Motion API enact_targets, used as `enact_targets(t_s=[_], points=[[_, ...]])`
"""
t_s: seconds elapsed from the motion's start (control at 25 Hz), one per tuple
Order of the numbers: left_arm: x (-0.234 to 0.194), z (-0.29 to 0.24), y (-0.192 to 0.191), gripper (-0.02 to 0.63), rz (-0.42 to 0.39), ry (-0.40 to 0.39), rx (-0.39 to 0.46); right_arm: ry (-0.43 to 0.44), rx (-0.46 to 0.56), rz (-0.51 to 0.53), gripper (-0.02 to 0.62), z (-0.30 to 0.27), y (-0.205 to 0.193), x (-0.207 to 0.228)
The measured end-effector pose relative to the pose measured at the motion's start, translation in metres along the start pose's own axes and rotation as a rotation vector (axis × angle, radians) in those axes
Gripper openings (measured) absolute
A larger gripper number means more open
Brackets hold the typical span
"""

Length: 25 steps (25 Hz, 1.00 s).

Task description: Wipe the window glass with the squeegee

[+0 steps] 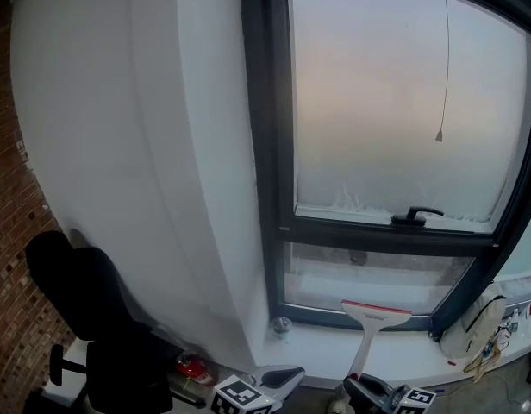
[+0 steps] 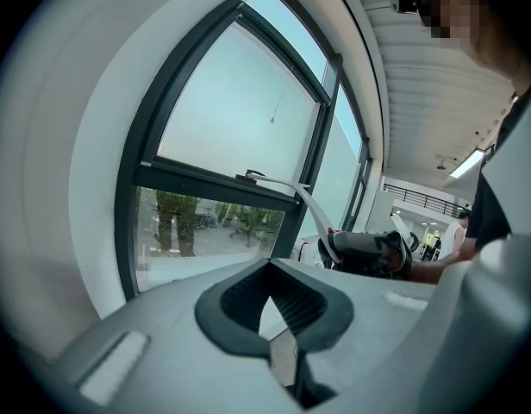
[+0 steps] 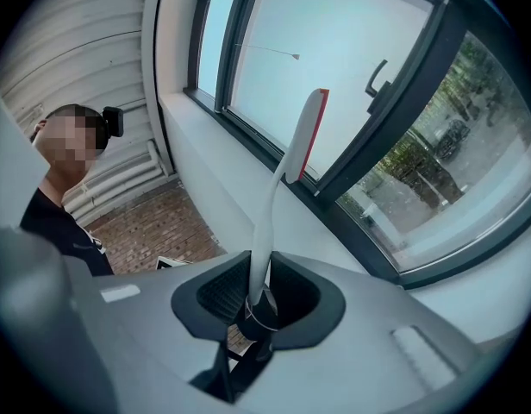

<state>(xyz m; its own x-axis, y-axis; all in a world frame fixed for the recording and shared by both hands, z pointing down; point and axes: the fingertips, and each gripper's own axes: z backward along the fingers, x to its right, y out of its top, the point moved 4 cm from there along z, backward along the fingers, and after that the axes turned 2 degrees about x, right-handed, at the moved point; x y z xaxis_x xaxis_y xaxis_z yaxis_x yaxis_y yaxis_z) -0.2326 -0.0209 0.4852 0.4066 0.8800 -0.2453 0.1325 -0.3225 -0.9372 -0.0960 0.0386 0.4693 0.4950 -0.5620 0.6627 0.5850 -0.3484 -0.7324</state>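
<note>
Your right gripper [image 1: 362, 386] is clamped on the low end of the squeegee [image 1: 373, 322] handle, jaws tight on it. The squeegee stands nearly upright with its red-edged blade on top. The blade sits in front of the bottom frame of the window [image 1: 403, 102], above the sill [image 1: 317, 349]. Can't tell if the blade touches glass. Your left gripper [image 1: 278, 376] is just left of the right one, jaws at a narrow gap with nothing in them. 1 white bag [image 1: 477, 322] lies on the sill at right.
</note>
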Motion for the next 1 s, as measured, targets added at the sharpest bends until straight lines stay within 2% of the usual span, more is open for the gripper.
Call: enact_targets(t_s=[0.44,1.0], points=[[-0.042,-0.072,0.045,0.000,-0.011,0.120,0.017,0.135,-0.061,-0.003,0.091,-0.042,0.078,0.066],[-0.060,-0.150,0.087,0.000,-0.043,0.324,0.041,0.311,-0.136,0.013,0.091,-0.065,0.170,0.131]])
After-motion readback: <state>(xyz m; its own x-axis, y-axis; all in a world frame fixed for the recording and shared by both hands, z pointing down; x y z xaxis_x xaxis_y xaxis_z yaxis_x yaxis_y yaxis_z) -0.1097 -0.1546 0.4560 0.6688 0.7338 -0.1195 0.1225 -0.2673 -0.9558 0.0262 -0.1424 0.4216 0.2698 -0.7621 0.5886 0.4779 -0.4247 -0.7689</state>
